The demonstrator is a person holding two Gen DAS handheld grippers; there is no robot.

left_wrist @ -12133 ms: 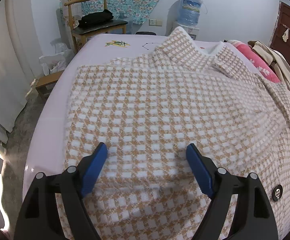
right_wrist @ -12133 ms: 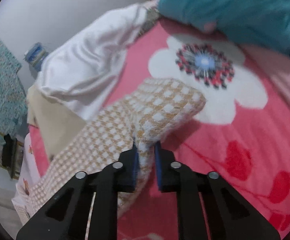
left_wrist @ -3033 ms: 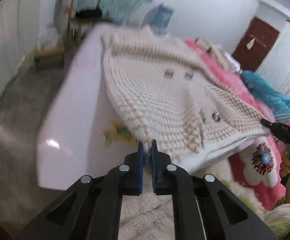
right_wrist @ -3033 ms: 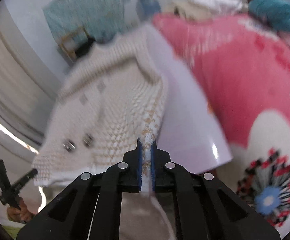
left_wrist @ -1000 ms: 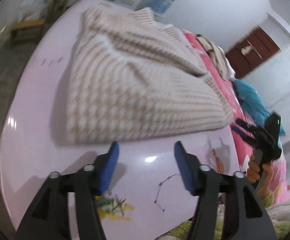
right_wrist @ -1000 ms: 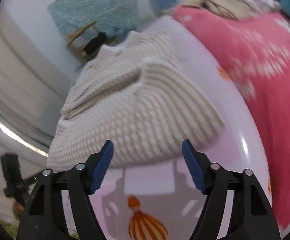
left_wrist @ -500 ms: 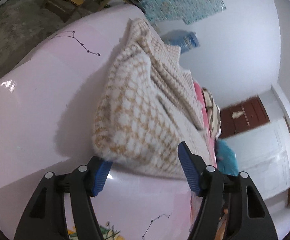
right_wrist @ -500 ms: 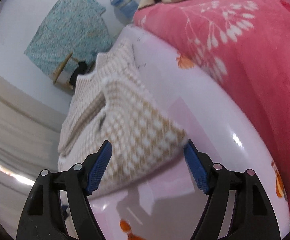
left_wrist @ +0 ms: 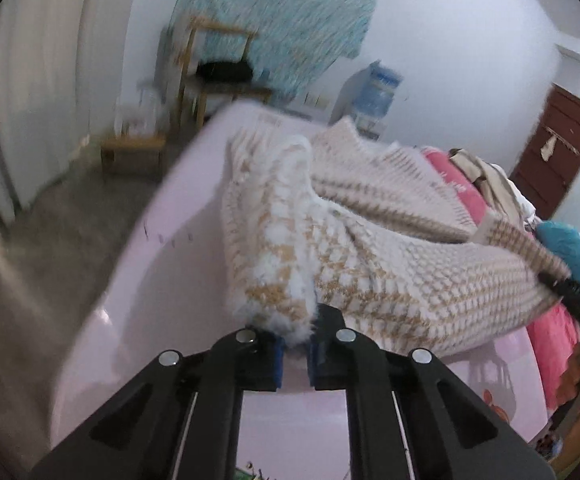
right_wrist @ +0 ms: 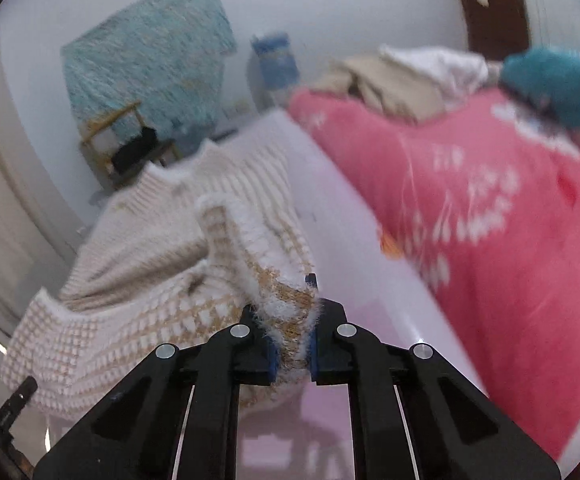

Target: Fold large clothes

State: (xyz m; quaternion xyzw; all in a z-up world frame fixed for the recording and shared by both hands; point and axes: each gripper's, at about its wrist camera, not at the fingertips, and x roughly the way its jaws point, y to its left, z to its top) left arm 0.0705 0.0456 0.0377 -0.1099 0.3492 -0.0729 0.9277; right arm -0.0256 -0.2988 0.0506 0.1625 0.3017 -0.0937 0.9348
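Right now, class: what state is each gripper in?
Left gripper: just closed, shut on the checked sweater.
Right gripper: just closed, shut on the same sweater's other corner.

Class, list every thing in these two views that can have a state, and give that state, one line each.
Left tongs: just closed, shut on the near left corner of the coat.
Right tongs: just closed, shut on the near right corner of the coat.
Checked coat: partly folded, near edge lifted off the bed.
Pink bed sheet: spread flat under the coat.
Brown door: closed.
Wooden chair: upright, a dark bag on its seat.
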